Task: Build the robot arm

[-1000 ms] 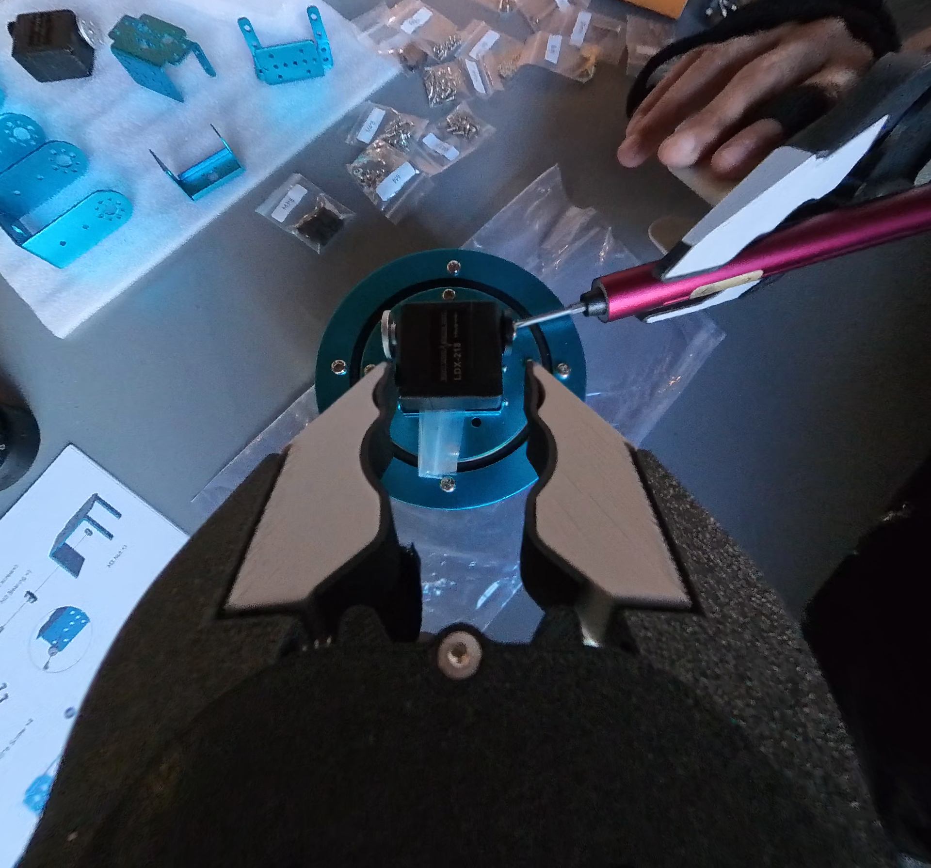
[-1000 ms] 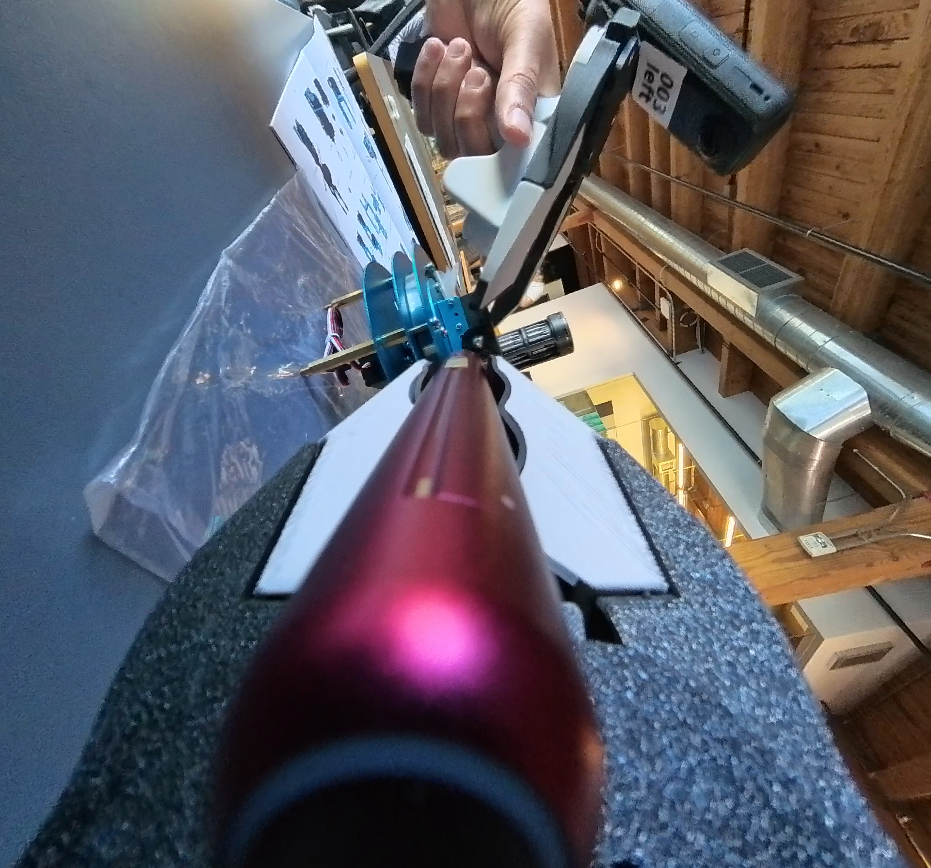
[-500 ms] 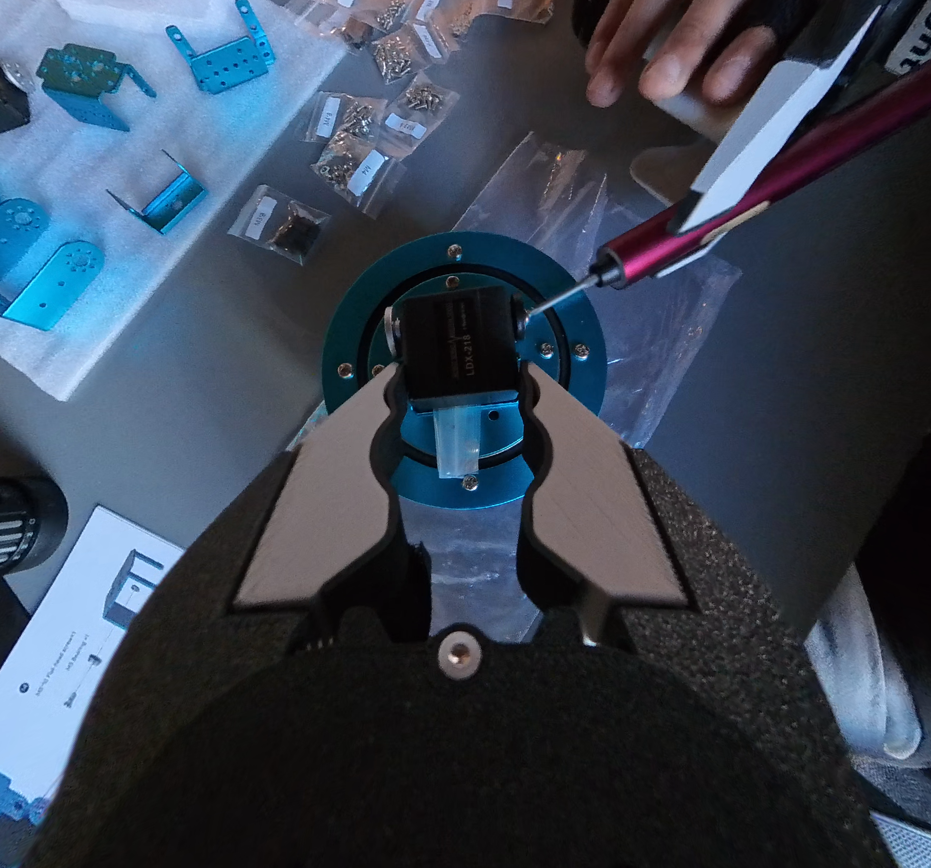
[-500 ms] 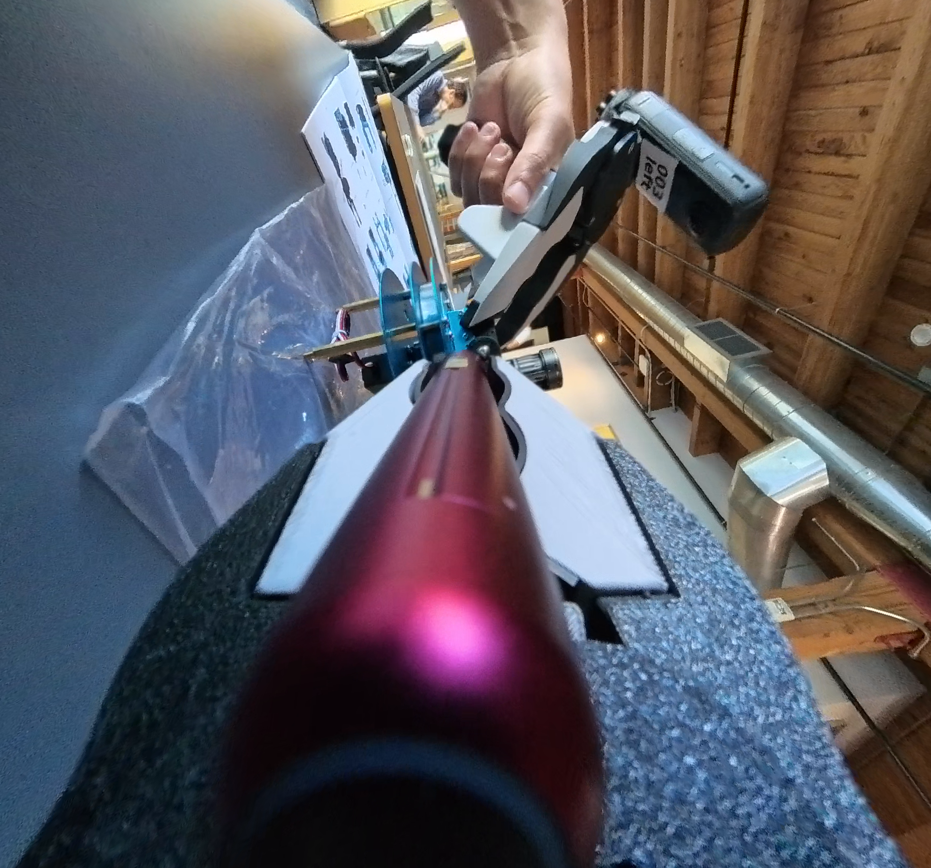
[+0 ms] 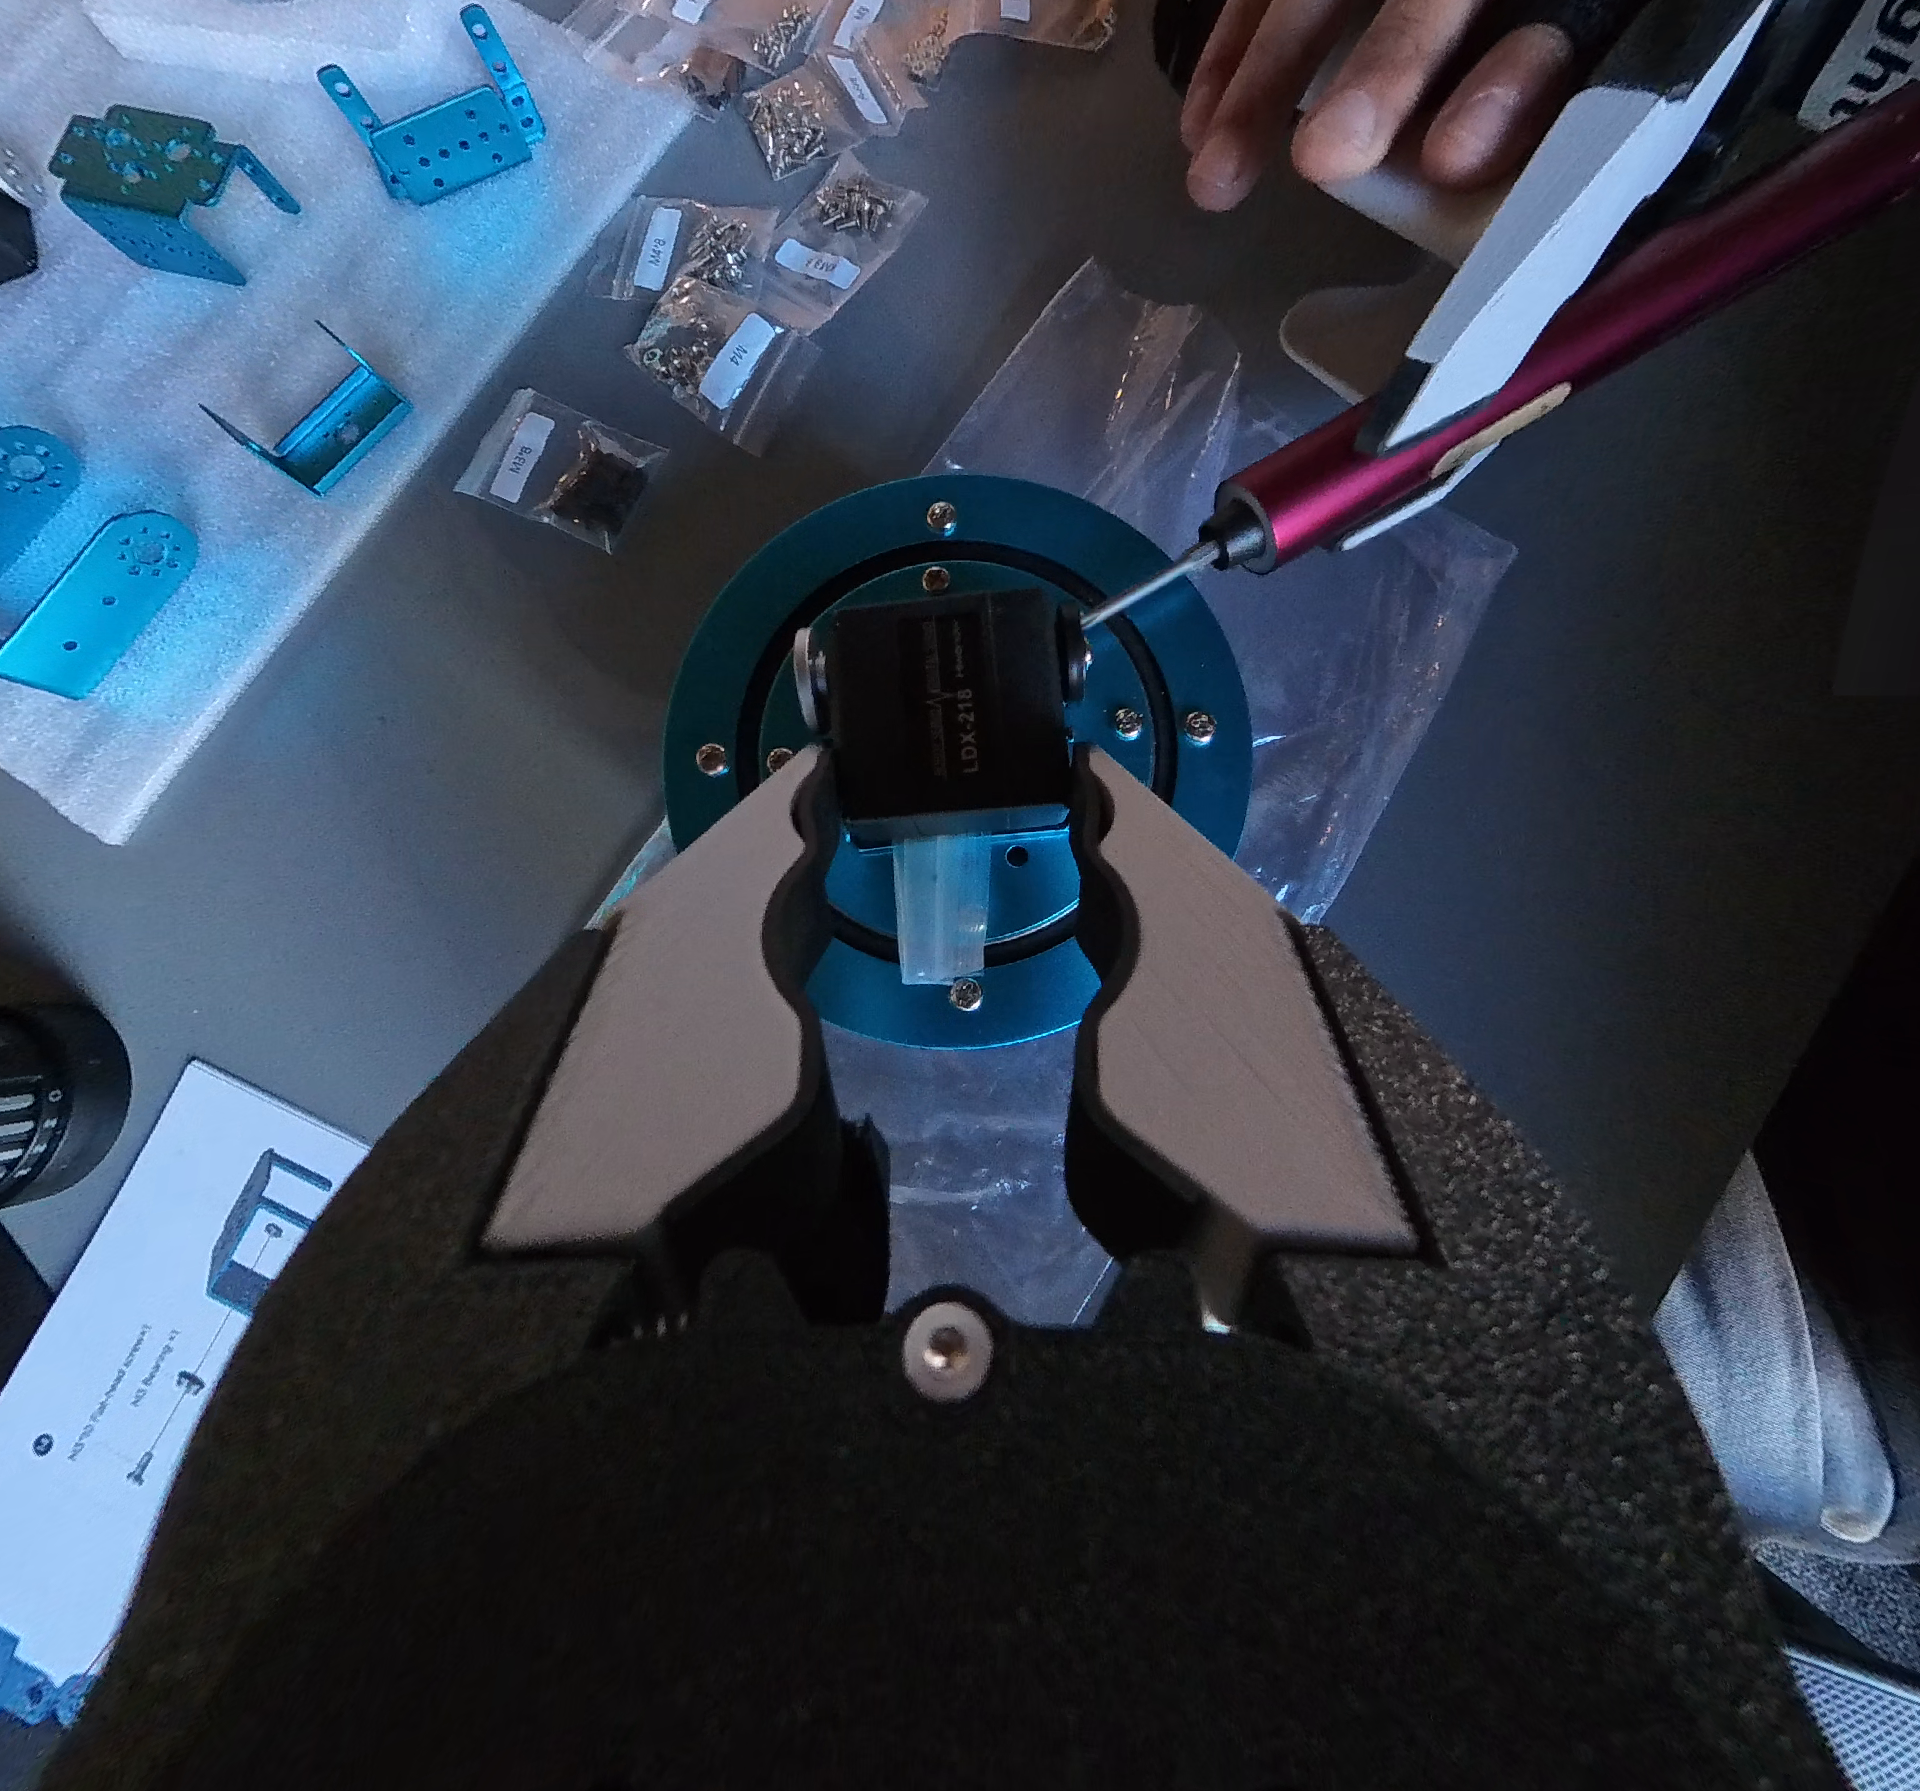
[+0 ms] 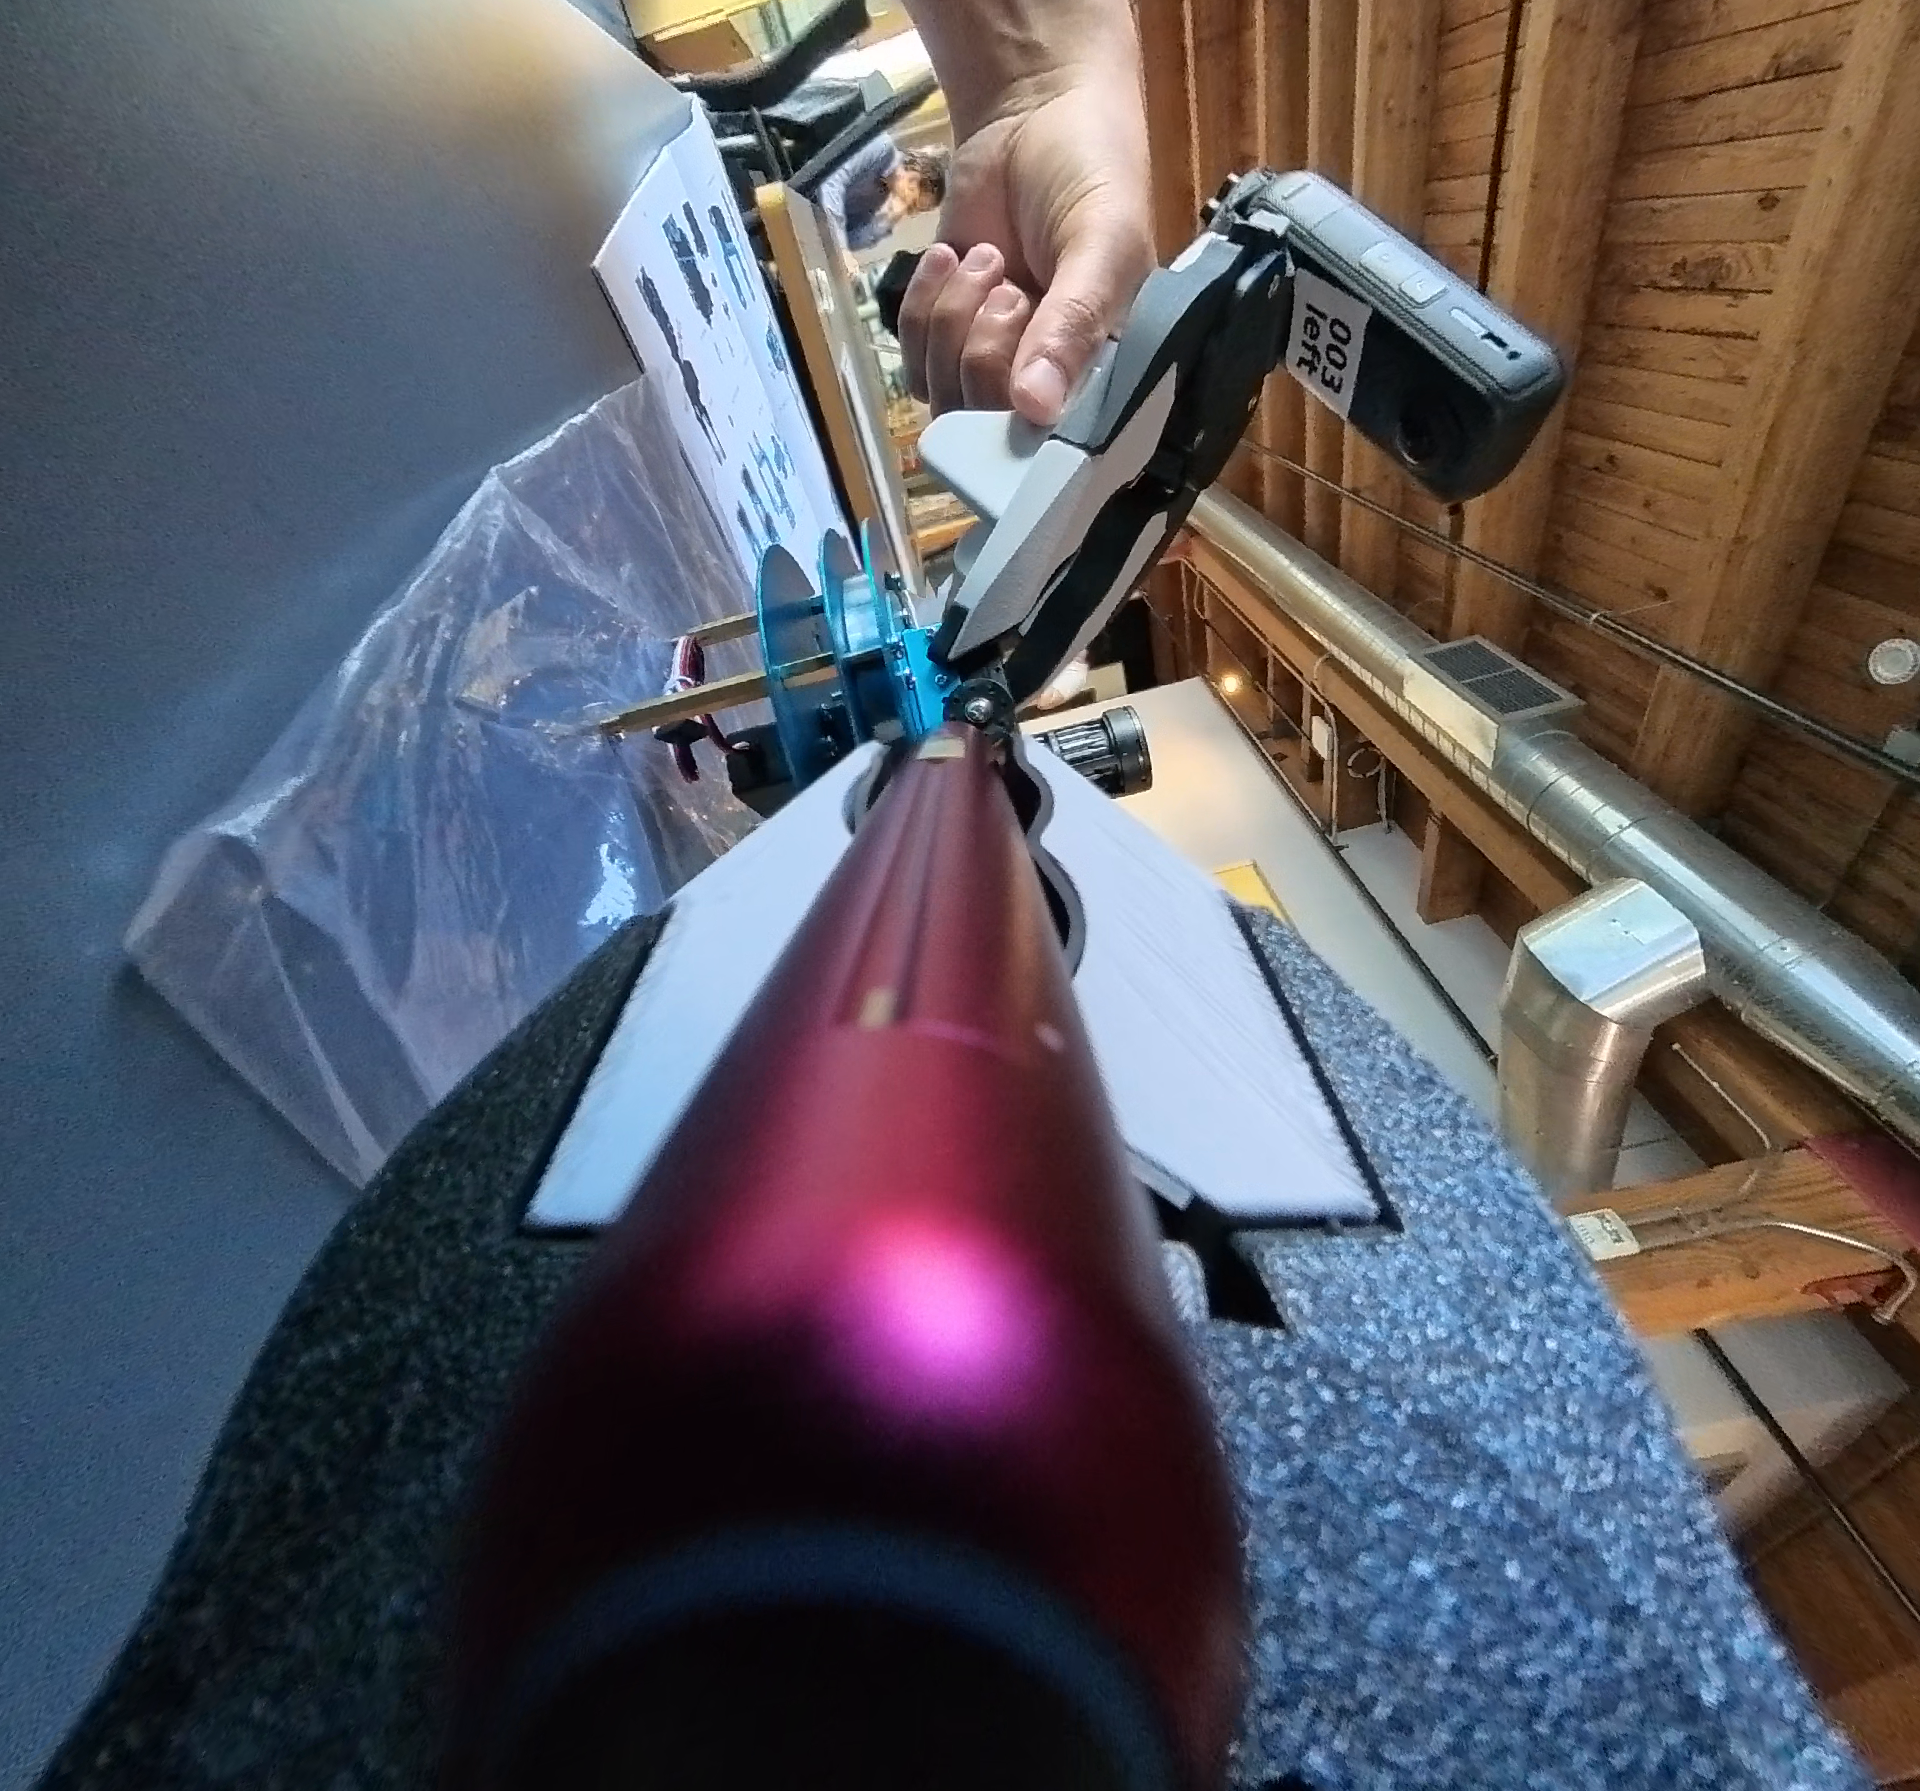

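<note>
My left gripper (image 5: 948,785) is shut on a black servo block (image 5: 951,702) that stands on a round blue metal base (image 5: 1195,661). The base rests on a clear plastic bag (image 5: 1351,661). My right gripper (image 6: 951,785) is shut on a magenta electric screwdriver (image 6: 914,1066). In the left wrist view the screwdriver (image 5: 1558,370) comes in from the upper right, and its thin bit (image 5: 1138,588) touches the servo's right side. In the right wrist view the blue base (image 6: 790,640) and the left gripper (image 6: 1070,536) show beyond the screwdriver tip.
A white foam sheet (image 5: 156,391) at the left holds several blue metal brackets (image 5: 436,131). Small bags of screws (image 5: 769,287) lie behind the base. A printed instruction sheet (image 5: 156,1326) lies at lower left. A hand (image 5: 1403,48) grips the right gripper's handle at upper right. The left gripper's tips are roughly 9 centimeters from the right gripper's.
The screwdriver has tilted steeper, now coming from higher on the right, its bit still at the servo's right side. The left gripper and servo have turned slightly; the scene behind has shifted.
</note>
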